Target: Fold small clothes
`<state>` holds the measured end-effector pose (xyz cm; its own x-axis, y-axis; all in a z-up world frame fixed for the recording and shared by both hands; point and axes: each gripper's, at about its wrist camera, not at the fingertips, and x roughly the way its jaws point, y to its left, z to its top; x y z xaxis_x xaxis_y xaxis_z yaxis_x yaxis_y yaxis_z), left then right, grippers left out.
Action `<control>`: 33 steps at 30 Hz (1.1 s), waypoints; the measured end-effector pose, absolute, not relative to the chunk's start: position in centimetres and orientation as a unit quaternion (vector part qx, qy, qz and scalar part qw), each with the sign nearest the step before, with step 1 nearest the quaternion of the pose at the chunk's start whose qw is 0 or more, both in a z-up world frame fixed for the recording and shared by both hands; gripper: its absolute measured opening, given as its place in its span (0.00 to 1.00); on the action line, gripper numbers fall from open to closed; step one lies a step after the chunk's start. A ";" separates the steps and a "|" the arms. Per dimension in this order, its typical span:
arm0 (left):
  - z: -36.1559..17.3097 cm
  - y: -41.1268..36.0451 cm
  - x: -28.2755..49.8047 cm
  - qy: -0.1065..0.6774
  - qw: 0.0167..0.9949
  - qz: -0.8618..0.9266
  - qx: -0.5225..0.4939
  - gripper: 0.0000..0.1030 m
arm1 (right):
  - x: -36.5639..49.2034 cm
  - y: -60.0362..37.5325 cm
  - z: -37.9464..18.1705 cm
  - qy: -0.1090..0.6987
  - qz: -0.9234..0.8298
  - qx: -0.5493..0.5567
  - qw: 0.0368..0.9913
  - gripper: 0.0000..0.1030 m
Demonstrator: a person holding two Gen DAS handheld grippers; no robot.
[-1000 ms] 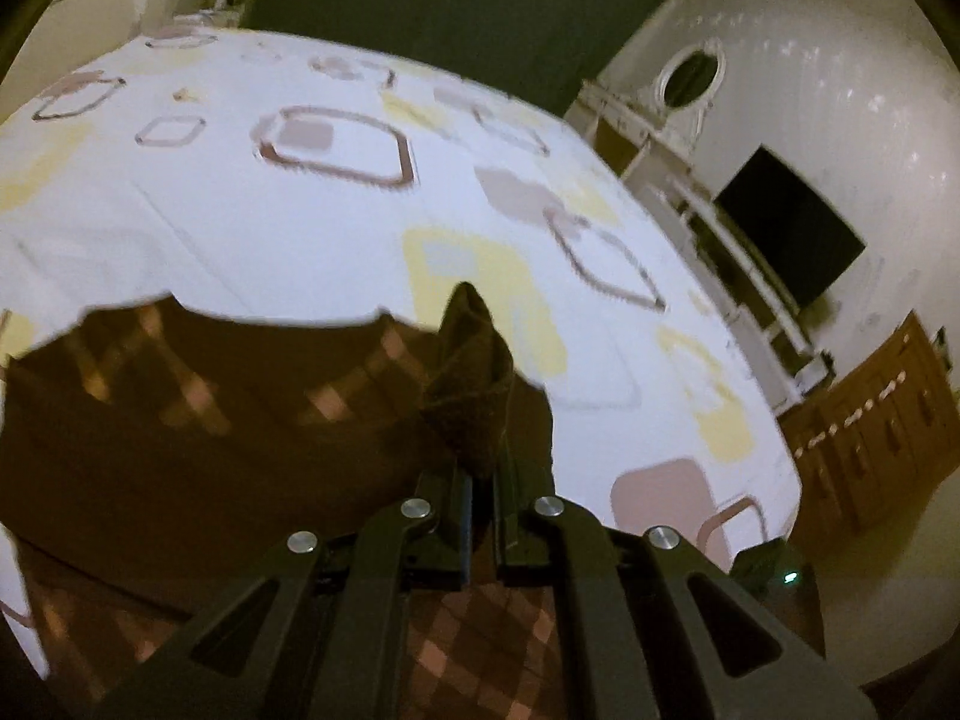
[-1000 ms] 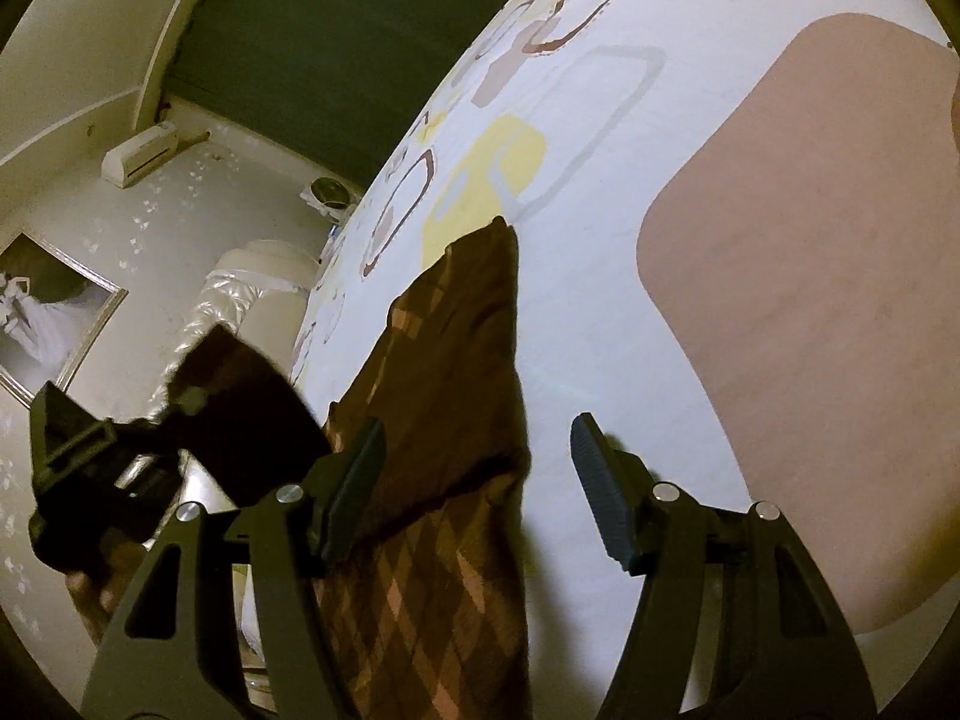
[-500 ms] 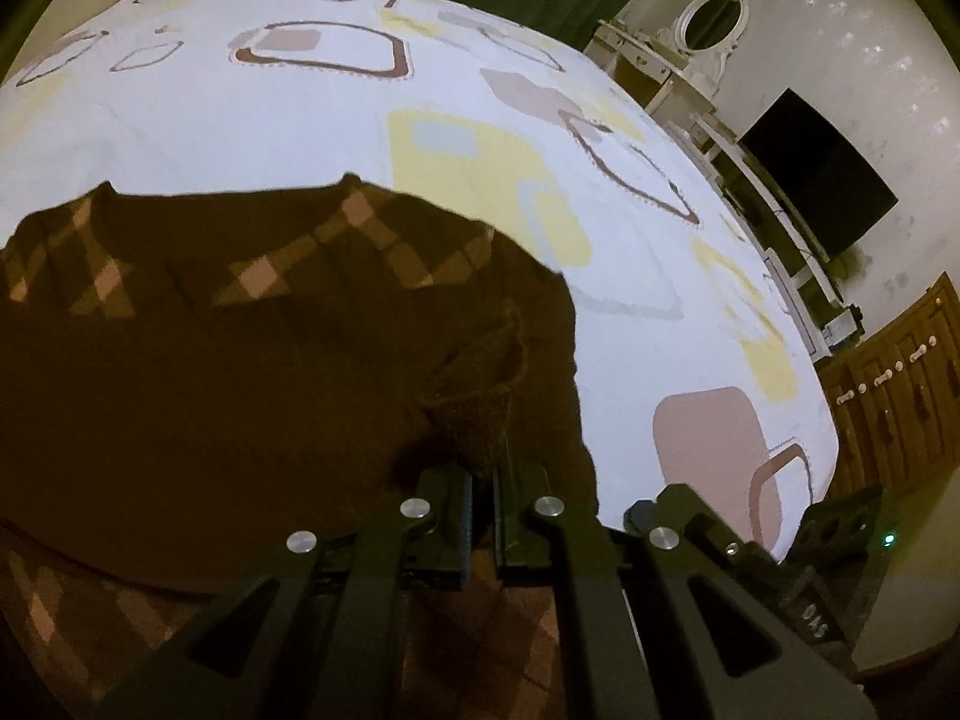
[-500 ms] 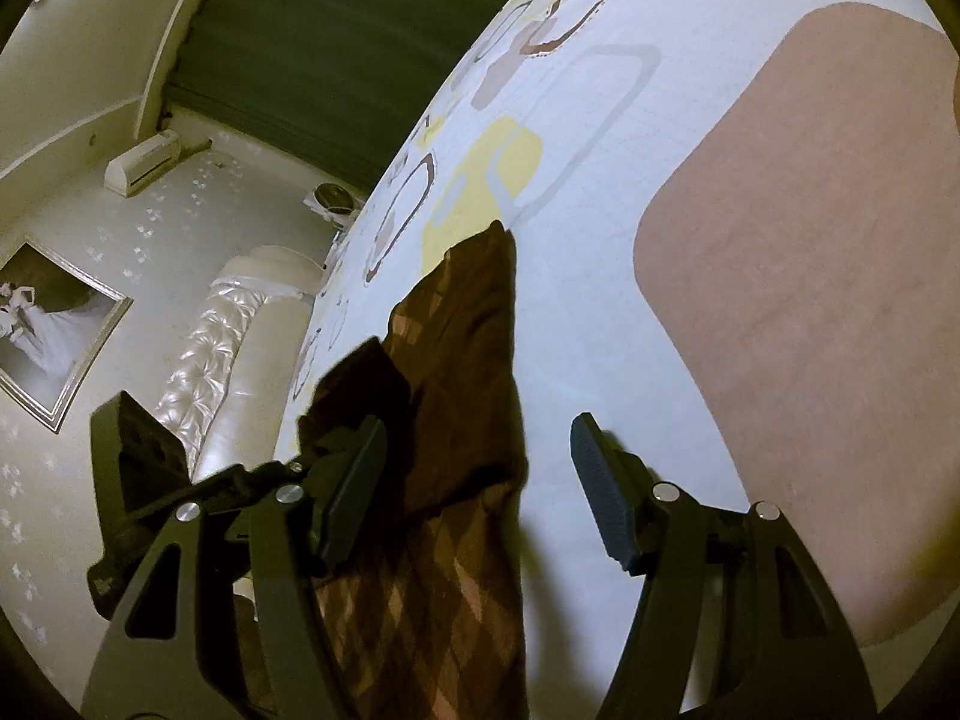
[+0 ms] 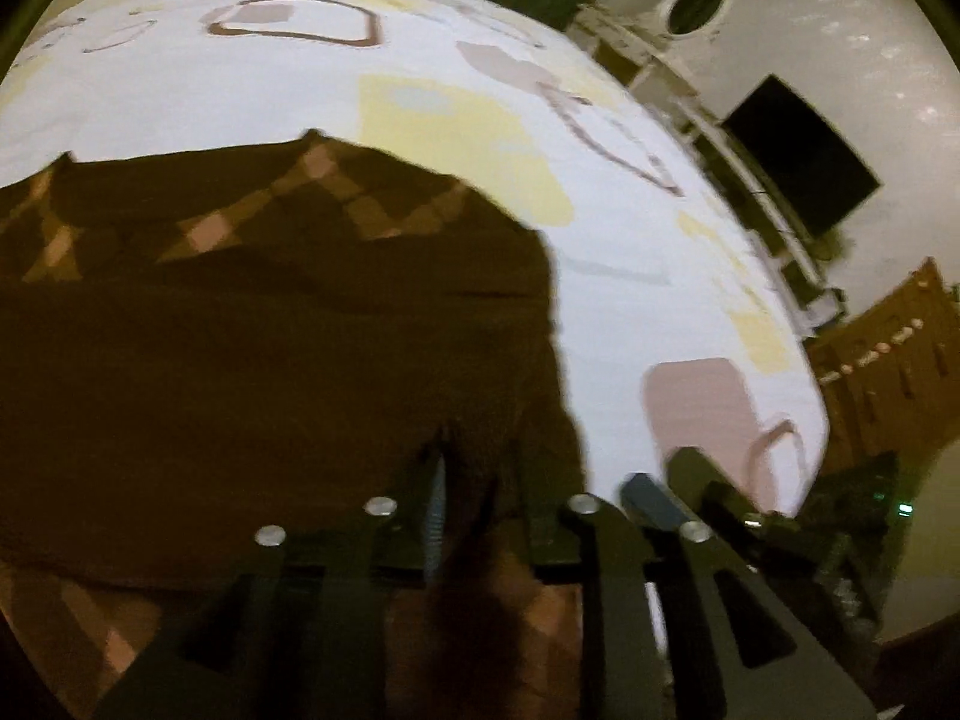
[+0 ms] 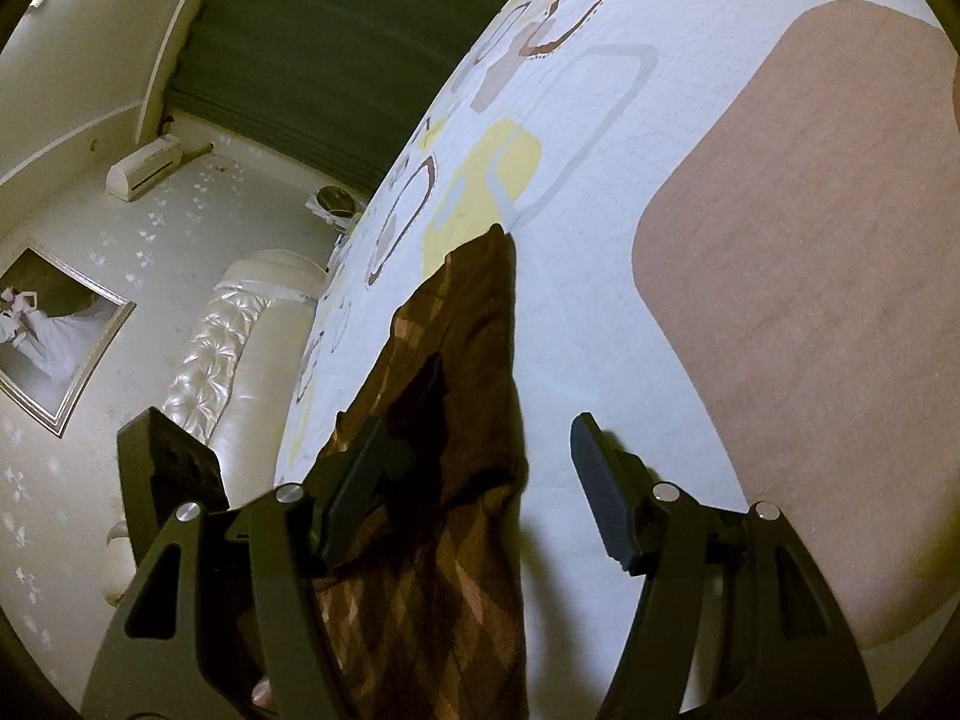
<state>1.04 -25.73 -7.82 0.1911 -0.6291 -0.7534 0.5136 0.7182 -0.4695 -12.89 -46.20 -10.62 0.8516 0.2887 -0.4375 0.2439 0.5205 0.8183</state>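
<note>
A brown argyle garment (image 5: 270, 330) lies folded over on the patterned bedsheet (image 5: 240, 96). My left gripper (image 5: 483, 480) sits low at its right edge, jaws opening; a ridge of the brown cloth lies in the gap, and the pads no longer press on it. In the right wrist view the same garment (image 6: 468, 372) runs away as a narrow strip. My right gripper (image 6: 480, 480) stands open just above it, the left finger (image 6: 360, 480) over the cloth and the right finger (image 6: 606, 498) over bare sheet (image 6: 600, 240). The right gripper (image 5: 666, 480) also shows beside the left one.
The bed's edge curves down on the right, with a dark TV (image 5: 798, 162) and a wooden cabinet (image 5: 888, 372) beyond it. A padded headboard (image 6: 222, 372), a framed picture (image 6: 54, 324) and a green curtain (image 6: 336, 30) stand past the far side.
The left gripper came down with the pinched corner and laid the flap over the garment. Its jaws, shut on the cloth before, have parted. The right gripper has not moved.
</note>
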 end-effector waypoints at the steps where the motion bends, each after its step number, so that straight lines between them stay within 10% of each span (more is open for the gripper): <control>1: -7.8 -25.9 0.9 0.517 0.765 -0.380 -0.058 0.38 | -13.0 -46.2 -10.6 0.271 0.014 0.491 0.828 0.62; 15: -3.6 -13.7 1.3 0.444 0.824 -0.342 -0.080 0.68 | -14.1 -46.5 -8.4 0.241 0.016 0.508 0.827 0.62; 33: -8.8 1.2 4.2 0.473 0.842 -0.218 -0.142 0.70 | -6.7 -42.5 -9.6 0.362 0.038 0.487 0.794 0.52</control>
<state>4.17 1.17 -8.76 0.4581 -0.5014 -0.7339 0.2327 0.8645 -0.4455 -6.72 -42.45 -9.62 0.7344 0.4135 -0.5381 0.2922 0.5230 0.8007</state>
